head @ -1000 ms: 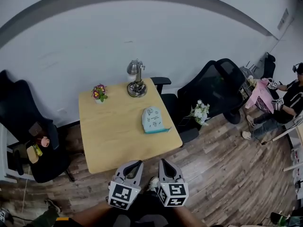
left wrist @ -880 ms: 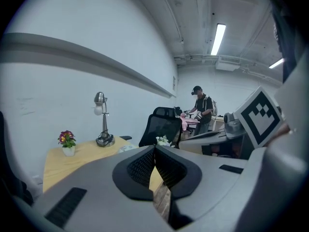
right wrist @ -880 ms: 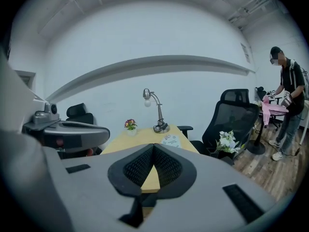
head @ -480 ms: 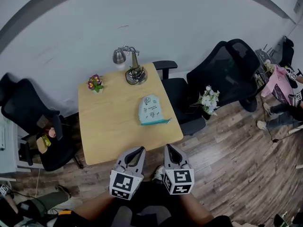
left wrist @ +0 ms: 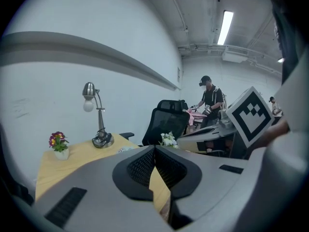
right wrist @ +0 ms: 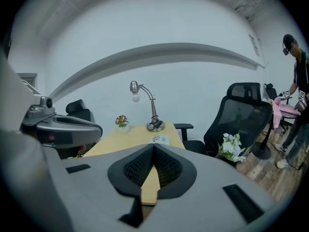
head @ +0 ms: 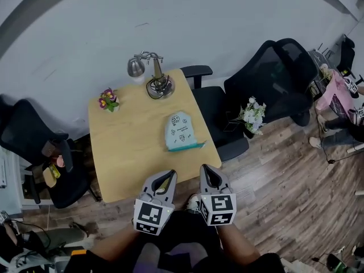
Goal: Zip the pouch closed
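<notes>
A pale blue pouch (head: 179, 131) with printed doodles and a teal bottom edge lies flat on the right half of a light wooden table (head: 125, 152); in the right gripper view the pouch (right wrist: 160, 139) shows small, just above my jaw tips. My left gripper (head: 169, 175) and right gripper (head: 206, 169) hover side by side just off the table's near edge, short of the pouch. Both are shut with nothing between the jaws. The left gripper (left wrist: 155, 148) and right gripper (right wrist: 153, 146) show closed tips in their own views.
On the table's far side stand a silver desk lamp (head: 149, 78) with a coiled cord and a small flower pot (head: 107, 100). Black office chairs (head: 270, 90) flank the table; white flowers (head: 252, 113) sit to the right. A person (head: 344, 124) is at the far right.
Both grippers have moved forward together toward the table's near edge, staying shut. The table and pouch now sit closer in the head view.
</notes>
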Demonstrator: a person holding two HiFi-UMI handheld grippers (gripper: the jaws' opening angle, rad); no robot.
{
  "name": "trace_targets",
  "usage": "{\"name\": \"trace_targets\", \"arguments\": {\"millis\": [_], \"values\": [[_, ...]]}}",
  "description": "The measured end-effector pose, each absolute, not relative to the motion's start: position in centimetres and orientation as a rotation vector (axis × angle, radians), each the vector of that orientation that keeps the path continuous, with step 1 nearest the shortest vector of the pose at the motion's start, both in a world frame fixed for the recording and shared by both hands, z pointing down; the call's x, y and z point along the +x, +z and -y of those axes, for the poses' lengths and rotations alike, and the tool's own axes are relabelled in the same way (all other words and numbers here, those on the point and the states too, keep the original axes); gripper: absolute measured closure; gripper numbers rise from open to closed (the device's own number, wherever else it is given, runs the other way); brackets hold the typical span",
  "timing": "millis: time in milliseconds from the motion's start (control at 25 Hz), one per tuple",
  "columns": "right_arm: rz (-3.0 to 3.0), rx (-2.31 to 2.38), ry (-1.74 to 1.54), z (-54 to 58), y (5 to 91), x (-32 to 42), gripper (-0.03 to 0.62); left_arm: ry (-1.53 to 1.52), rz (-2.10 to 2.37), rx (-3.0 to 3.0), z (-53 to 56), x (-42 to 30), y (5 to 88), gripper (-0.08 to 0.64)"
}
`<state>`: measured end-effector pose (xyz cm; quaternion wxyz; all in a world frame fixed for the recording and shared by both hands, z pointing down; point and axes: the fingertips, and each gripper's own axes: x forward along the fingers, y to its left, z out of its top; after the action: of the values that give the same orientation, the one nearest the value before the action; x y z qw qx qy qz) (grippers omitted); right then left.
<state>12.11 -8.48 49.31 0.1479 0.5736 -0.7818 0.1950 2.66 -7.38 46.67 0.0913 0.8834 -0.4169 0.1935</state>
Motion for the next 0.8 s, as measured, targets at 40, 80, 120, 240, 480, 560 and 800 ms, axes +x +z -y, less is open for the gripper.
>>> {"name": "trace_targets", "arguments": {"millis": [40,80,120,240,480,560,800], "values": [[2.235,1.664,0.559,9.0,49.1,12.0,0.577,0.567,1.224,2.640,8.2,2.5,46.4,0.549],[2.220,1.679,0.558,9.3,48.9,11.9,0.577,0.558,1.207,2.658,8.9,2.4,46.1,0.549],[2.204,1.691,0.558,9.6,48.7,11.8,0.577,0.547,1.186,2.674,9.5,2.4,45.9,0.549],[2.141,1.702,0.543,10.3,48.7,12.0,0.577,0.514,1.118,2.707,11.0,2.6,45.6,0.549],[2.012,1.657,0.451,11.5,49.6,11.8,0.577,0.505,1.009,2.727,12.7,1.9,47.1,0.549],[1.964,1.631,0.410,11.7,50.3,12.0,0.577,0.483,0.974,2.728,12.9,1.8,47.5,0.549],[1.892,1.547,0.386,12.0,53.1,13.3,0.575,0.516,0.956,2.732,13.5,1.8,49.3,0.549]]}}
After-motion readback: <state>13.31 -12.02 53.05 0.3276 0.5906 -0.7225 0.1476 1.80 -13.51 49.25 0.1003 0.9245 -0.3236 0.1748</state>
